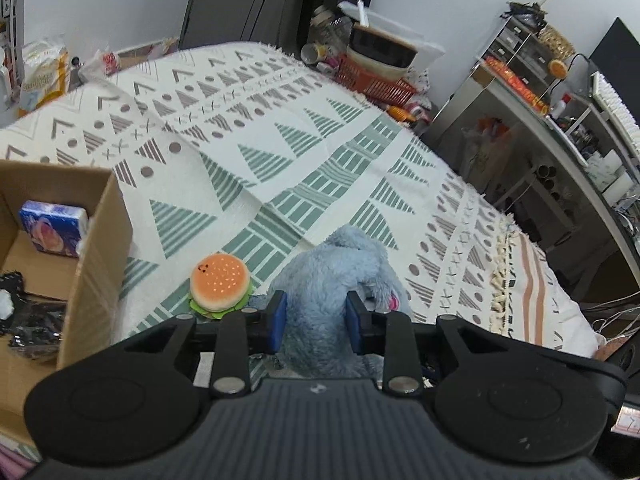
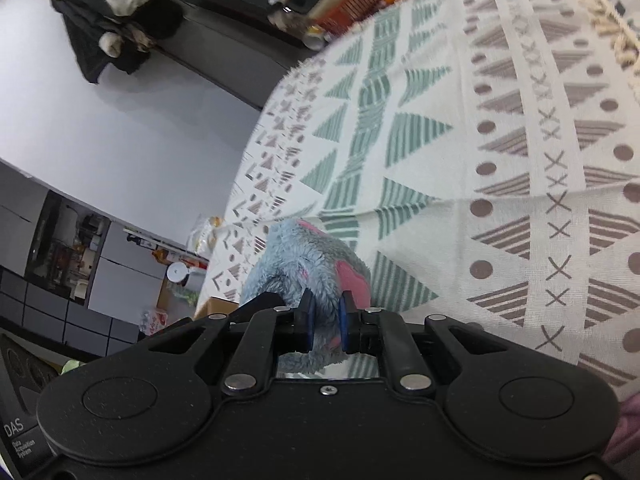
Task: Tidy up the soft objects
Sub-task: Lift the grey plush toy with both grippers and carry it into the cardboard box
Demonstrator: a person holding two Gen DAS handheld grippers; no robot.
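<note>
Nearest the left wrist camera, the left gripper [image 1: 316, 320] has its blue pads pressed into the body of a grey-blue plush toy [image 1: 340, 268], the fur bulging between and around them, so it is closed on the toy; the right gripper [image 2: 325, 322] likewise pinches a narrower, pink-patched part of the same plush toy [image 2: 308, 264], its jaws close together with fur filling the gap. The toy sits on the patterned bedspread [image 1: 280, 140], whether lifted or resting I cannot tell. Just left of it lies a small plush hamburger [image 1: 219, 286], very near the left gripper's finger. Further left stands an open cardboard box [image 1: 96, 248] holding a blue tissue pack [image 1: 54, 228] and something dark. Beyond, at the bed's far edge, an orange basket [image 1: 372, 80] and cluttered shelves. My read is that the toy is bound for the box; the risks are that both grips hold mostly fur and may slip, that two grippers pulling apart could strain the toy, and that a leftward swing may knock the hamburger or catch the box wall
</note>
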